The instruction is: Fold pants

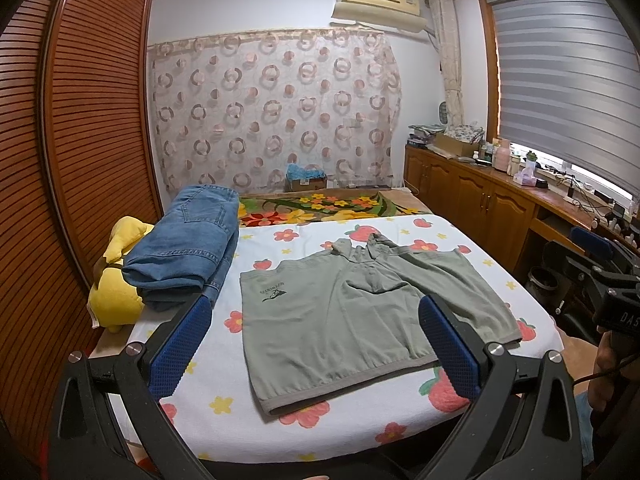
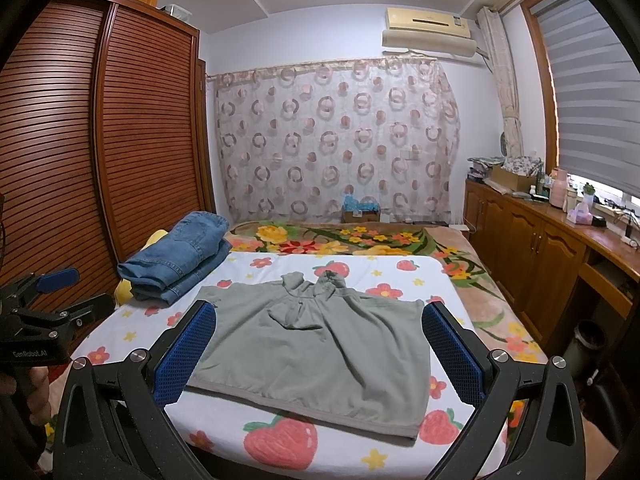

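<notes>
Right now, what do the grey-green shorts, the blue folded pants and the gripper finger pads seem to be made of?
Grey-green shorts: probably soft cotton knit, matte, with gentle wrinkles and a ribbed waistband. Folded blue pants: denim, judging by the faded blue weave and stitched seams. Left gripper pads: blue, likely textured rubber, given the fine dimpled grid; the exact material is uncertain.

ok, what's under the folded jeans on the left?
The folded jeans rest partly on a yellow plush toy and partly on the floral sheet. How far the toy extends beneath is covered.
</notes>
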Demonstrator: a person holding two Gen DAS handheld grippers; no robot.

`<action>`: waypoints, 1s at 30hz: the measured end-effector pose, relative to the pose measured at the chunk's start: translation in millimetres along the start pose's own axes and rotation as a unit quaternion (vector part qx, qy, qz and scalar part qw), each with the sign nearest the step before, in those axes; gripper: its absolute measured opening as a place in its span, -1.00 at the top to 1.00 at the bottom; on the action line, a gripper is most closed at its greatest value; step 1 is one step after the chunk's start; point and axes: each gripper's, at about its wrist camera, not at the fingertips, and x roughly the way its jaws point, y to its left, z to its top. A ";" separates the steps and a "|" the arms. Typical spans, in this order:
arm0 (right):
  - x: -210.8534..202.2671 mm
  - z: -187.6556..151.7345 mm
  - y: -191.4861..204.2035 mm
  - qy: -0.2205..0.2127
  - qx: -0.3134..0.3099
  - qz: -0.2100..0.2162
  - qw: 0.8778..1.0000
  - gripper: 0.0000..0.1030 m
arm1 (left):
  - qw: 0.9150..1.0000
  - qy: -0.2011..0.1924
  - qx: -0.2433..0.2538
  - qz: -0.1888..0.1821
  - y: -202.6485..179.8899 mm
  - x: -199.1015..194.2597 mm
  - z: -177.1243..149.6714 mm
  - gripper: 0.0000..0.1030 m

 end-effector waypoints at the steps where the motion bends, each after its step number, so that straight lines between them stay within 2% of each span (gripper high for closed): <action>1: 0.1 -0.1 -0.3 0.000 0.000 0.000 1.000 -1.00 | 1.000 0.000 0.000 0.000 -0.1 -0.1 0.1 -1.00; 17: 0.3 -0.7 -1.9 0.001 0.000 -0.001 1.000 -1.00 | 1.000 0.004 -0.001 -0.003 -7.7 0.7 -2.7 -1.00; 30: 12.1 -3.7 -7.3 0.024 0.004 -0.005 1.000 -1.00 | 0.999 0.045 -0.009 -0.018 5.1 29.8 -25.8 -1.00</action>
